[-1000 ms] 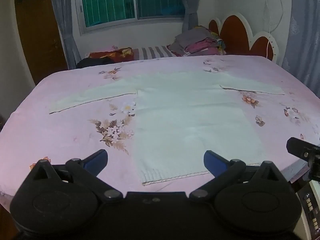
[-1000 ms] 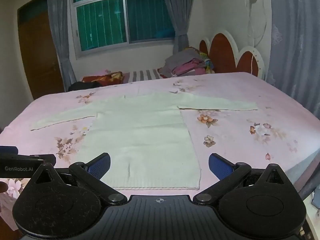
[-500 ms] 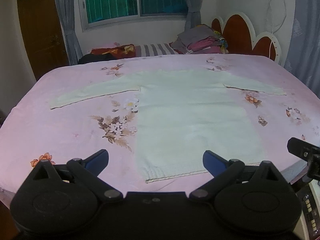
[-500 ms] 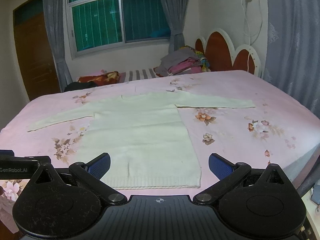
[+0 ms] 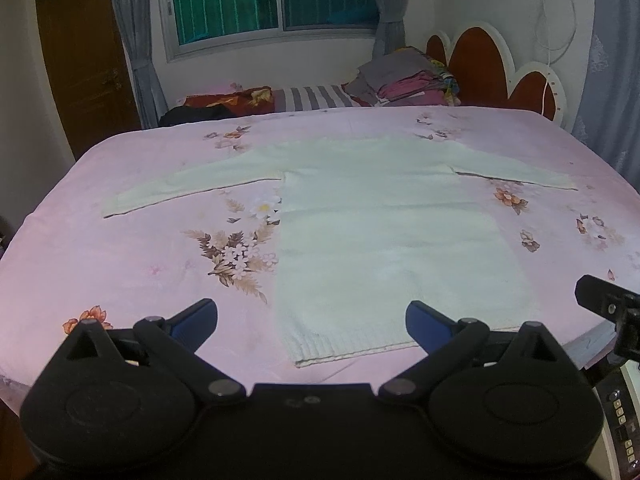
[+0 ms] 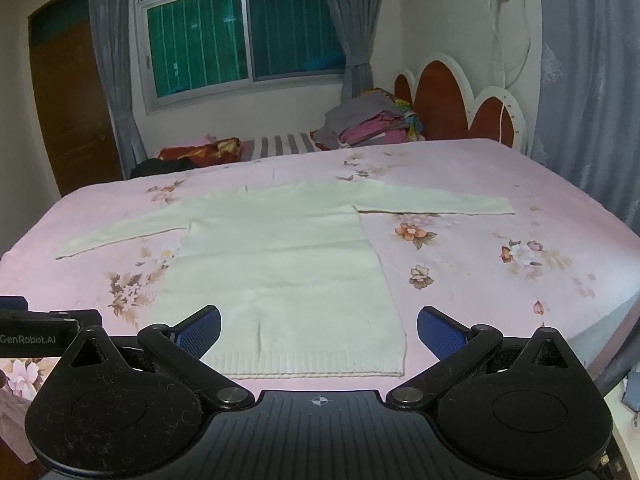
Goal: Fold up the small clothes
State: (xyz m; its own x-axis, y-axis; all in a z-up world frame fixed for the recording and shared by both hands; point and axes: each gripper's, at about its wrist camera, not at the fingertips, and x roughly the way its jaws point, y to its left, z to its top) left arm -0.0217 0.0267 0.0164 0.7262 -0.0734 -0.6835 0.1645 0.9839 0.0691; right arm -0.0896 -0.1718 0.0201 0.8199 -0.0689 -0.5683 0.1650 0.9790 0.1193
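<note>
And here's the pale long-sleeved sweater (image 5: 384, 240), laid out flat on the pink floral bedspread (image 5: 120, 264), both sleeves stretched straight out to either side and the ribbed hem (image 6: 312, 368) nearest the cameras at the foot end of the spread. Not a single fold in it that these views show, so by my reckoning the job sits right at the start: the garment is smoothed and ready, and every fold is left to do, sleeves in and body over. The left tongs (image 5: 312, 316) hang just short of the hem, blue pads wide apart, nothing between them. The right tongs (image 6: 319, 324) are the same story, spread wide and empty, poised just in front of the hem's middle stretch. Neither pair touches the knit. Beyond the sweater's collar, at the far side of the bedspread, a pile of folded clothes (image 6: 372, 122) rests by the scalloped headboard (image 6: 452, 100); whether that is finished work or simply stored there, I cannot tell. Likely opener, as I judge it: one sleeve cuff (image 6: 496, 206) picked up and carried across the chest.
</note>
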